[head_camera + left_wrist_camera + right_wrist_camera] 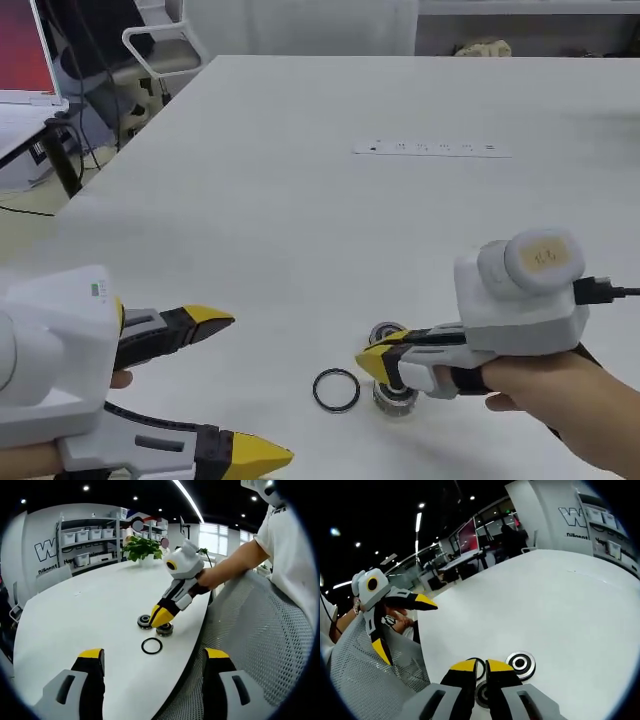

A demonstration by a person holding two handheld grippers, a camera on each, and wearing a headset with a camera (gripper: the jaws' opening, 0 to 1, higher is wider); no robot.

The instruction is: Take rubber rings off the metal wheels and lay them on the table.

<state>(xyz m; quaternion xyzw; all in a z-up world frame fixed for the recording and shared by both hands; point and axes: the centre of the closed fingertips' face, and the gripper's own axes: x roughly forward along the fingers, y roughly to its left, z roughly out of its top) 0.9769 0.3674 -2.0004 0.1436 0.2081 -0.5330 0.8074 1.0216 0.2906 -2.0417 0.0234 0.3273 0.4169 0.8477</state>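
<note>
A loose black rubber ring (336, 390) (151, 645) lies flat on the white table (300, 200). Just right of it stand two metal wheels, one nearer (395, 398) (164, 629) and one farther (388, 335) (144, 621) (520, 663), the farther with a dark ring around it. My right gripper (375, 362) (159, 617) (482, 666) is shut, its yellow tips directly over the nearer wheel (481, 694); nothing shows between them. My left gripper (240, 390) (154, 655) (405, 627) is open and holds nothing, a short way left of the ring.
A white power strip (432, 149) lies far back on the table. A chair (160, 50) and a red screen (25, 50) stand beyond the left edge. Grey mesh (240, 630) lies off the table's near edge. A plant (142, 547) stands at the far end.
</note>
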